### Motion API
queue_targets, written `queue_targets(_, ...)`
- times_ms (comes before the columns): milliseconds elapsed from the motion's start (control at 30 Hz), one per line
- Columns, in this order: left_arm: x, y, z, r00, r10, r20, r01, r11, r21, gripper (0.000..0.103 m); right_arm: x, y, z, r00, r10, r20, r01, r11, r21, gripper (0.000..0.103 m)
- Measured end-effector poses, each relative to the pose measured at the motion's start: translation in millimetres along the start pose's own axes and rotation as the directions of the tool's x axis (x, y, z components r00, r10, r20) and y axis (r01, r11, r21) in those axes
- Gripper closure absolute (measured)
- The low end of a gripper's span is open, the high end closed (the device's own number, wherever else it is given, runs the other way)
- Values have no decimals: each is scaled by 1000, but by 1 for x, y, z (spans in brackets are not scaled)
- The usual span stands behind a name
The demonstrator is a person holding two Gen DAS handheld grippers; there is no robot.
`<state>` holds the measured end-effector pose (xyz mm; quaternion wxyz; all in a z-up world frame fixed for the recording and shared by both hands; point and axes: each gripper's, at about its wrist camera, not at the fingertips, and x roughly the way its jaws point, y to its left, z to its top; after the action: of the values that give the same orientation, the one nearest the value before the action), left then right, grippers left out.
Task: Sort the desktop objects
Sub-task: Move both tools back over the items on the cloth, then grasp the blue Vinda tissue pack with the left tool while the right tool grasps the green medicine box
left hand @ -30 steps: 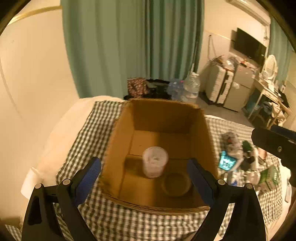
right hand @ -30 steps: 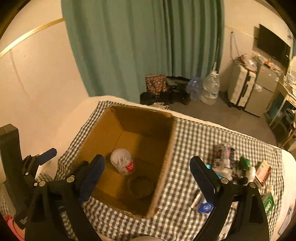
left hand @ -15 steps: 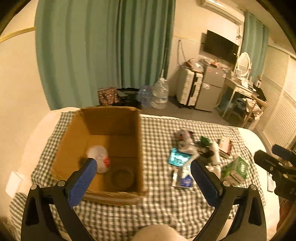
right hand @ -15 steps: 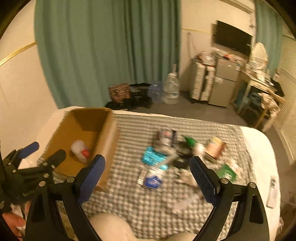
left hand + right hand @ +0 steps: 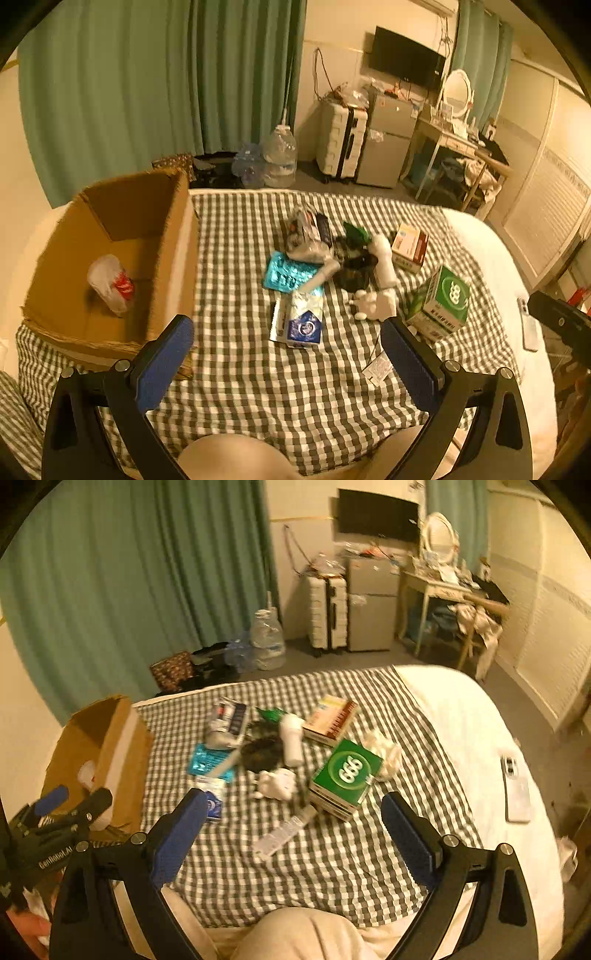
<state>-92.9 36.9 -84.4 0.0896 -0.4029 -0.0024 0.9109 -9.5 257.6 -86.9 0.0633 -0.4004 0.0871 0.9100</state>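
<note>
Desktop clutter (image 5: 280, 753) beyond both grippers' wide-spread, empty fingers (image 5: 406, 829).

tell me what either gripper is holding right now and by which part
Nothing is held. The left gripper and the right gripper are both open, hovering above the checked cloth.

Both tools hung spread wide and empty — left tool (image 5: 286, 354), right tool (image 5: 293, 829) — side by side, left's tips level.
</note>
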Motion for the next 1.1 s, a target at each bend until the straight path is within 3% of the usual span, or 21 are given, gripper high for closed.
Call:
queue_targets(533, 120, -31, -19, 993, 6, -118, -3, 1000, 22, 0, 105, -60, -12, 990, -60, -124, 93, 957, 275, 8)
queue_targets(767, 161, -32, -18, 986, -11, -164, 14, 1000, 17, 0, 151, -59, -14, 983, -63, -173, 118, 938, 327, 8)
queue_targets(867, 173, -33, -19, 985, 8, -171, -4, 1000, 26, 0, 163, -56, -13, 978, -90, -189, 149, 932, 329, 8)
queue_targets(933, 182, -32, -23, 983, 18, -181, -13, 1000, 26, 0, 168, -52, -13, 970, -156, -188, 209, 930, 303, 8)
queue_targets(1100, 203, -26, -30, 968, 77, -237, -71, 997, 35, 0, 188, -51, -16, 961, -173, -217, 235, 922, 307, 8)
